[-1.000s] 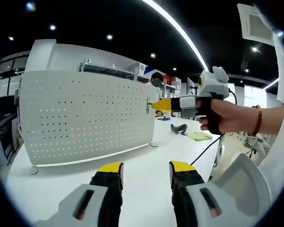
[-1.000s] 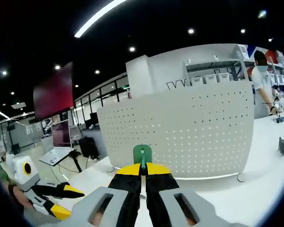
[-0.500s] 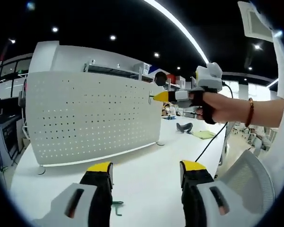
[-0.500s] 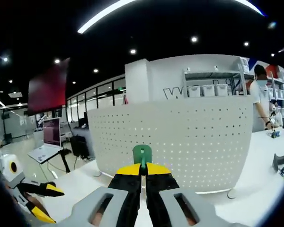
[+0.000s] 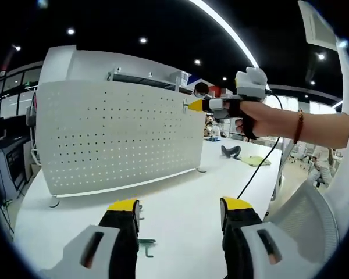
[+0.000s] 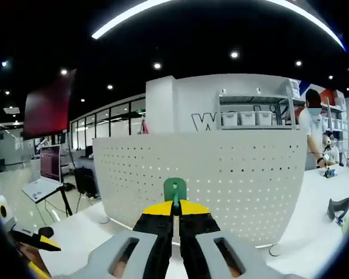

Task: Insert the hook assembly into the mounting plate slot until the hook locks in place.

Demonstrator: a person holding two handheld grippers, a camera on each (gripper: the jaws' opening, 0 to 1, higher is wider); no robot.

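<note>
On the white desk [image 5: 180, 203] a white perforated mounting plate [image 5: 116, 136] is stood upright on small feet, its rows of holes turned toward both cameras. Toward the bottom of the left gripper view the left tool [image 5: 179, 210] is seen with its yellow-tipped jaws held wide apart and nothing between them; bare desk is visible in the gap. Just beside the inner edge of its left jaw, a small green hook [image 5: 145, 244] is seen lying flat on the desk, apart from the plate.

Higher in the same view the right tool [image 5: 193, 105] is held by a person's hand [image 5: 250, 119], a bracelet worn on the wrist and a dark cable hung below it. Its yellow tip is brought close to the plate's upper right edge; whether it touches the plate cannot be told.

Along the right gripper view, the jaws of the right tool [image 6: 175, 207] are seen pressed together on a green hook assembly [image 6: 174, 189], whose rounded tab is stood upright above the fingertips, in front of the plate's holes. At the lower left of that view the left tool [image 6: 43, 242] is glimpsed over the desk. Behind the plate a standing person [image 6: 315, 131] is seen beside shelving [image 6: 253, 116].
</note>
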